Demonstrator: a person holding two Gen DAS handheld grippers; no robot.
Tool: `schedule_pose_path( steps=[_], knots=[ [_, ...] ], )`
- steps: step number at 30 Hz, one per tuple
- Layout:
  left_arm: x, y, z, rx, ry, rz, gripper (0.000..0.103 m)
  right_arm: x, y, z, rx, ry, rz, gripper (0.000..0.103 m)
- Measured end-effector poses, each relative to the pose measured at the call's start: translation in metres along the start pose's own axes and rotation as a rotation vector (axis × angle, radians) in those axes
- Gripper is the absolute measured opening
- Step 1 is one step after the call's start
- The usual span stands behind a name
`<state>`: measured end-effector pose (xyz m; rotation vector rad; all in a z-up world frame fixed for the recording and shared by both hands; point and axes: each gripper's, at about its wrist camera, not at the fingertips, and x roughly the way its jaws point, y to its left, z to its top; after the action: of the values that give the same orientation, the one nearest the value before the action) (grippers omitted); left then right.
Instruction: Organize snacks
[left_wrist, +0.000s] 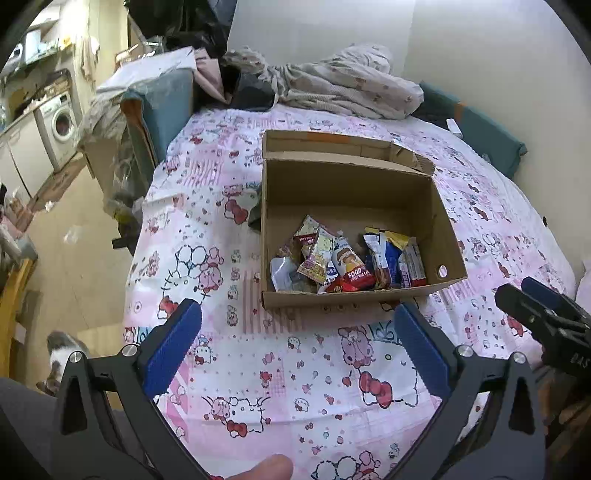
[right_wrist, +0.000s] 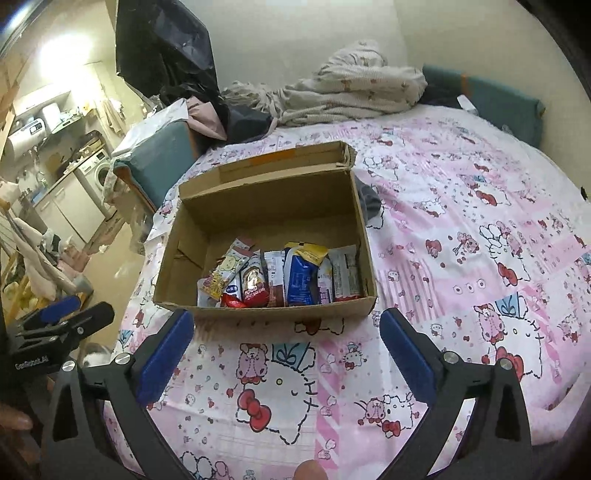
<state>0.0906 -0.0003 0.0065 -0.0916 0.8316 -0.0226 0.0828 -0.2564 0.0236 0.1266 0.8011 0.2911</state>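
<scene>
Plainly, left wrist view: left gripper (left_wrist: 297, 347) fingers spread wide, holding nothing, low in the frame over the bed sheet (left_wrist: 295, 376).
Snack packets (left_wrist: 347, 264): piled at the near end of the cardboard box (left_wrist: 448, 254), frame centre, apparently gathered there for sorting.
Right wrist view: right gripper (right_wrist: 286, 345) fingers likewise spread, empty, just short of the box's near wall.
Box lid (right_wrist: 280, 160): folded back, leaving the packets reachable.

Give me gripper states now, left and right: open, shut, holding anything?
Left gripper: open, empty, over the bedsheet short of the box.
Right gripper: open, empty, also short of the box.
</scene>
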Motion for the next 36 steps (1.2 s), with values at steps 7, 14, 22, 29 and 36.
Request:
schedule_pose_path(
  steps=[7,14,22,29,36],
  knots=[
    [0.005,-0.003,-0.001,0.003,-0.011,-0.008,0.103,-0.001,0.017,-0.003,-0.104,-0.054,-0.072,0.103],
    [0.010,-0.001,-0.001,-0.006,-0.027,0.003,0.103,0.005,0.028,-0.004,-0.139,-0.062,-0.081,0.103],
    [0.010,0.001,-0.001,-0.007,-0.035,0.002,0.103,0.010,0.025,-0.004,-0.111,-0.049,-0.080,0.103],
    [0.013,-0.002,-0.001,-0.002,-0.024,-0.007,0.103,0.013,0.022,-0.005,-0.103,-0.027,-0.105,0.103],
    [0.014,-0.004,-0.002,0.004,-0.022,-0.010,0.103,0.012,0.020,-0.004,-0.084,-0.029,-0.100,0.103]
  ],
)
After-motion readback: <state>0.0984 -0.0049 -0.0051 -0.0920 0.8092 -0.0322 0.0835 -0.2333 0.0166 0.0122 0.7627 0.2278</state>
